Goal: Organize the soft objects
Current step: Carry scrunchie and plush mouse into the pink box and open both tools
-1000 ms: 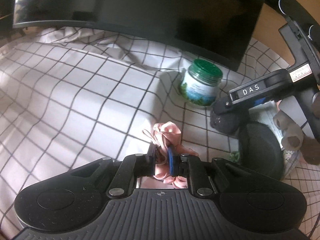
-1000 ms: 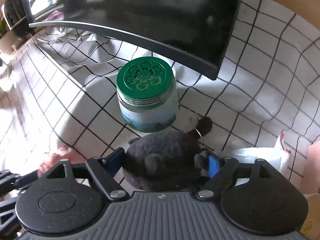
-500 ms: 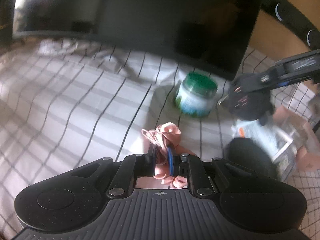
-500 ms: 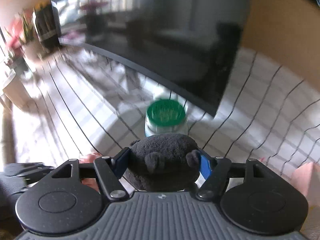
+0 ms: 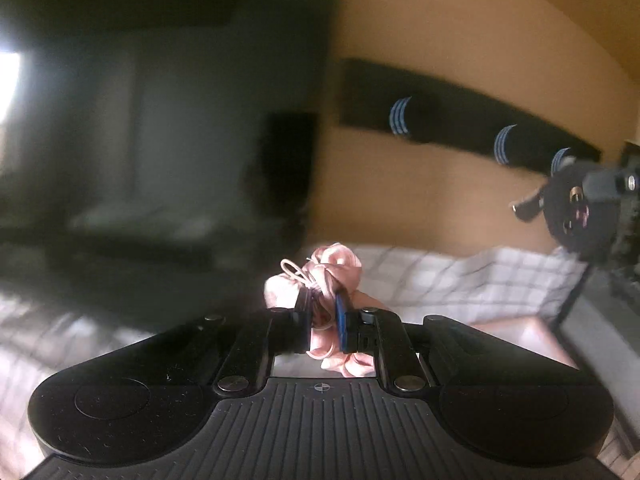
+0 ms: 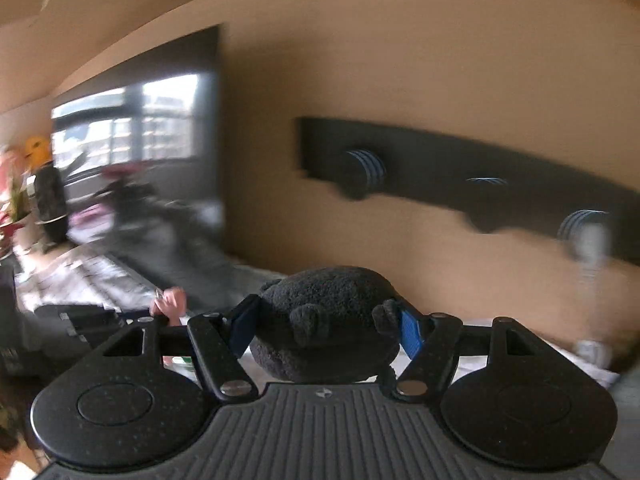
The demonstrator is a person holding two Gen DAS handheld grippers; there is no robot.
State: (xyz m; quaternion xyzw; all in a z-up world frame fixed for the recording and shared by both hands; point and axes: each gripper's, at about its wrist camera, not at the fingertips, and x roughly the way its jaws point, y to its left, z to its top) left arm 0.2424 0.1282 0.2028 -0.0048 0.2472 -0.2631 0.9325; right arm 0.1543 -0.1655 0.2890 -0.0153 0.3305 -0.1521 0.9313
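A pink satin scrunchie [image 5: 332, 264] is pinched between the narrow jaws of my left gripper [image 5: 322, 308], held up in the air above the checked cloth. My right gripper [image 6: 326, 322] is shut on a dark grey plush toy [image 6: 332, 300], whose two small ears stick out toward the camera. In the left wrist view the right gripper [image 5: 600, 200] with the plush toy [image 5: 568, 216] hangs at the far right edge. In the right wrist view the left gripper [image 6: 156, 314] and the scrunchie [image 6: 170, 304] show low at the left. Both views are motion-blurred.
A large dark monitor [image 5: 140, 120] fills the left. A black rail with round knobs [image 5: 460, 128] runs along the tan wall [image 6: 440, 80]. The white checked cloth [image 5: 460, 280] lies below. Plants and a yellow-headed figure [image 6: 38, 184] stand far left.
Both grippers have risen from the checked cloth with their objects, and the views now tilt up to the wall. The green-lidded jar has dropped out of sight. The right jaws tightened on the plush.
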